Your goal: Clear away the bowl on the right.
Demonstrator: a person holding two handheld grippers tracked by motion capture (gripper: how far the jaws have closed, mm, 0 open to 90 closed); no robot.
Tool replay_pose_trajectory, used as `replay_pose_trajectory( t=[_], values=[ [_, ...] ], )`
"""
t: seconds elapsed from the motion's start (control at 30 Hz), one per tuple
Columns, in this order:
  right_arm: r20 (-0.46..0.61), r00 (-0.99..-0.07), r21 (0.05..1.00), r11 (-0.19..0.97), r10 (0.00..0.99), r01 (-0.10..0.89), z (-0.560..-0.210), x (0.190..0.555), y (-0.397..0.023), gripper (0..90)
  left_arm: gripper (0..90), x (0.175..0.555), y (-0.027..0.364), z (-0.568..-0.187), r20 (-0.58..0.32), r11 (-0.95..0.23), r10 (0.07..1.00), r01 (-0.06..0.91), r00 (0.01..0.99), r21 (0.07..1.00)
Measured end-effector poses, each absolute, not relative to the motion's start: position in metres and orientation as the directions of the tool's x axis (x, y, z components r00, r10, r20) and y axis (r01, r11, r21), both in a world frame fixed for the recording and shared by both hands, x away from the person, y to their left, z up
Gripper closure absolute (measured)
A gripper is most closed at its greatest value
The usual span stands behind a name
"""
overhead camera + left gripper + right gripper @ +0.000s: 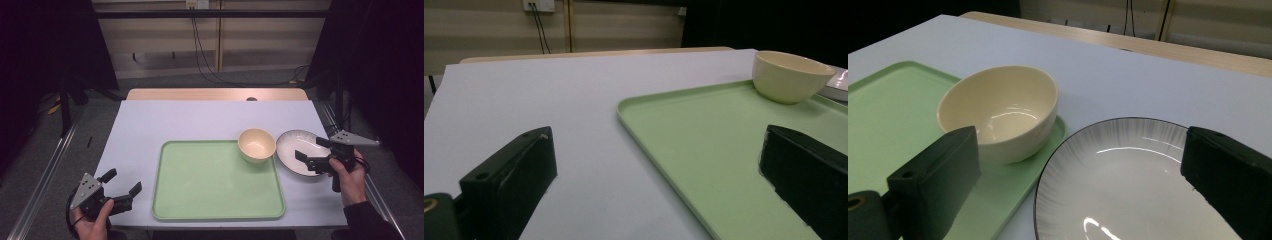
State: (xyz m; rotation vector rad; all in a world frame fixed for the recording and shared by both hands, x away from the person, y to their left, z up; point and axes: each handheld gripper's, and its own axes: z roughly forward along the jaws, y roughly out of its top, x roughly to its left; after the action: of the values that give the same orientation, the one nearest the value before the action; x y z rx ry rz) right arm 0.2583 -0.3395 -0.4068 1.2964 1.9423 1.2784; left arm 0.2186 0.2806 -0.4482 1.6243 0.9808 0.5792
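Note:
A pale green tray (200, 185) lies in the middle of the white table (200, 117). A cream bowl (256, 144) stands empty on the tray's far right corner. Just right of the tray rests a white plate with a dark rim (292, 145). My right gripper (310, 148) hovers open over the plate's near right part, nothing between its jaws; its view shows the plate (1128, 190), the bowl (998, 107) and the tray (883, 110). My left gripper (123, 181) is open at the table's front left, beside the tray (724, 145), pointing toward the bowl (791, 75).
A wooden strip (215, 94) borders the table's far edge, with cables (200, 50) hanging down the wall behind. Metal rails (45, 175) run along both sides of the table. Dark curtains flank the scene.

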Motion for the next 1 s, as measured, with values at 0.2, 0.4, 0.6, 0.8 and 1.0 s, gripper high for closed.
replay_pose_trajectory(
  t=[0.2, 0.4, 0.6, 0.8, 1.0],
  values=[
    [0.114, -0.434, 0.892, 0.099, 0.894, 0.44, -0.409, 0.245, -0.345, 2.3, 1.9, 0.219, 0.28, -0.448, -0.119, -0.06, 0.832, 0.3, 0.543, 0.952],
    [0.112, -0.429, 0.891, 0.1, 0.896, 0.442, -0.415, 0.233, -0.35, 2.3, 1.9, 0.219, 0.279, -0.448, -0.119, -0.061, 0.829, 0.3, 0.546, 0.952],
    [0.121, -0.399, 0.898, 0.071, 0.909, 0.434, -0.422, 0.217, -0.357, 2.3, 1.9, 0.219, 0.279, -0.448, -0.115, -0.066, 0.827, 0.298, 0.551, 0.952],
    [0.122, -0.384, 0.903, 0.059, 0.915, 0.426, -0.425, 0.205, -0.36, 2.9, 1.9, 0.219, 0.28, -0.448, -0.114, -0.067, 0.828, 0.298, 0.55, 0.952],
    [0.103, -0.369, 0.908, 0.064, 0.924, 0.415, -0.433, 0.194, -0.361, 3.6, 1.9, 0.219, 0.279, -0.448, -0.112, -0.069, 0.827, 0.296, 0.552, 0.953]
  ],
)
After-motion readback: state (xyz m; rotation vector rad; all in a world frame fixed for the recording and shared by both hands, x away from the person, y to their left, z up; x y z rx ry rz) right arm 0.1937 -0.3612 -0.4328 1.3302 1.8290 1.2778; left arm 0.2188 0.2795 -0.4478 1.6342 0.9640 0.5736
